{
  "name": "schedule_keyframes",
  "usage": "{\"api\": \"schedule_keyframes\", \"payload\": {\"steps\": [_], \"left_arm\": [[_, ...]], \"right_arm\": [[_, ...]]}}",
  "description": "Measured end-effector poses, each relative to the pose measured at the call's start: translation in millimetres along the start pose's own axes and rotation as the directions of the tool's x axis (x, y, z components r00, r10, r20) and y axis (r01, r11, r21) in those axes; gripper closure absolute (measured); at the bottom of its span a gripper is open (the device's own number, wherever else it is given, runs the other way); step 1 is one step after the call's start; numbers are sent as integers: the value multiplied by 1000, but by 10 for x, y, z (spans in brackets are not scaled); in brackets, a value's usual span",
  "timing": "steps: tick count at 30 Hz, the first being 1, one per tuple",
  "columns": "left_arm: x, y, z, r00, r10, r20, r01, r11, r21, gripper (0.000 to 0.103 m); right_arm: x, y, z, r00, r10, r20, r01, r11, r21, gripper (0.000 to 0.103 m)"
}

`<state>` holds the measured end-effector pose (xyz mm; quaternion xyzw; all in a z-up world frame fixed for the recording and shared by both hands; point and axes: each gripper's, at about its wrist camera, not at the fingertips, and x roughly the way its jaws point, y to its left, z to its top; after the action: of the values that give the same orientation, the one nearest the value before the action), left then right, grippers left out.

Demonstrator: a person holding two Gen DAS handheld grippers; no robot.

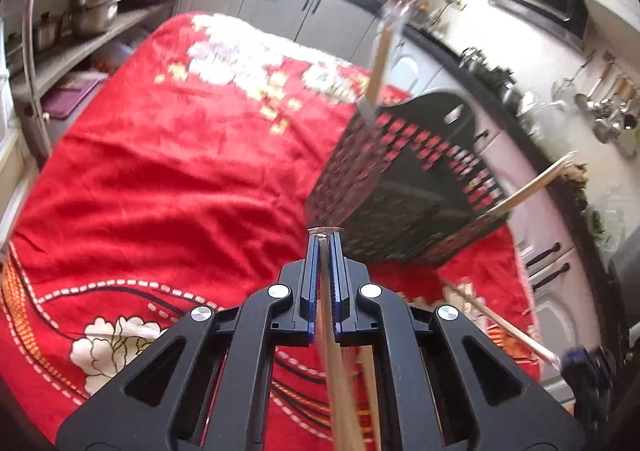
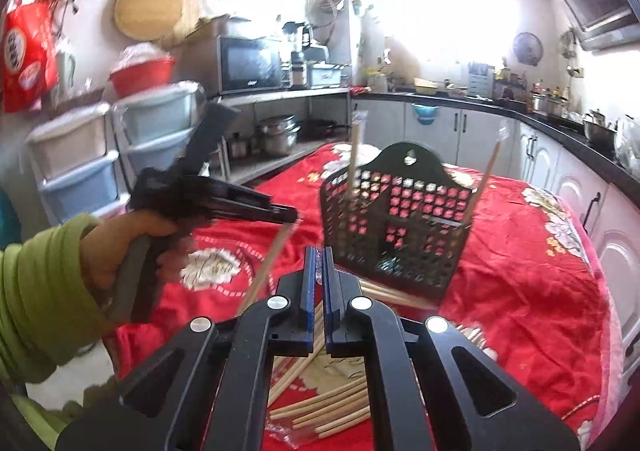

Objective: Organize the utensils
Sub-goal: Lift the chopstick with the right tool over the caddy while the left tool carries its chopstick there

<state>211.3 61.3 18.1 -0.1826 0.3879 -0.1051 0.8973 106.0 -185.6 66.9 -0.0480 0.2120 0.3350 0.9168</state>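
A black perforated utensil basket (image 1: 404, 187) (image 2: 396, 223) stands on the red flowered cloth (image 1: 168, 179) (image 2: 520, 251). Two wrapped chopstick pairs (image 2: 353, 155) (image 2: 482, 183) lean upright inside it. My left gripper (image 1: 324, 241) (image 2: 290, 213) is shut on a wrapped chopstick pair (image 1: 336, 371) (image 2: 266, 267), held in the air left of the basket. My right gripper (image 2: 319, 255) is shut on a bit of clear plastic wrapper (image 2: 318, 271), with a chopstick trailing from it in the left wrist view (image 1: 500, 321). Several wrapped chopsticks (image 2: 328, 407) lie on the cloth below it.
Grey cabinets and a dark counter (image 2: 560, 127) with pots run along the back and right. Steel shelves with pots (image 1: 92, 11) and plastic drawers (image 2: 76, 167) stand to the left. Ladles hang on the wall (image 1: 608, 103).
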Motion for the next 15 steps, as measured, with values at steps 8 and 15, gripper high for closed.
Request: {"api": "schedule_keyframes", "payload": {"steps": [8,15], "left_arm": [[-430,-332,175,991,-85,100,80,995,56,101],[-645,-535,292,979,-125,160,111,989,94,101]], "right_arm": [[-153,-349,261,998,-39,50,36,997,74,100],[-236,-524,405,996,-46,81,37,993,108,100]]}}
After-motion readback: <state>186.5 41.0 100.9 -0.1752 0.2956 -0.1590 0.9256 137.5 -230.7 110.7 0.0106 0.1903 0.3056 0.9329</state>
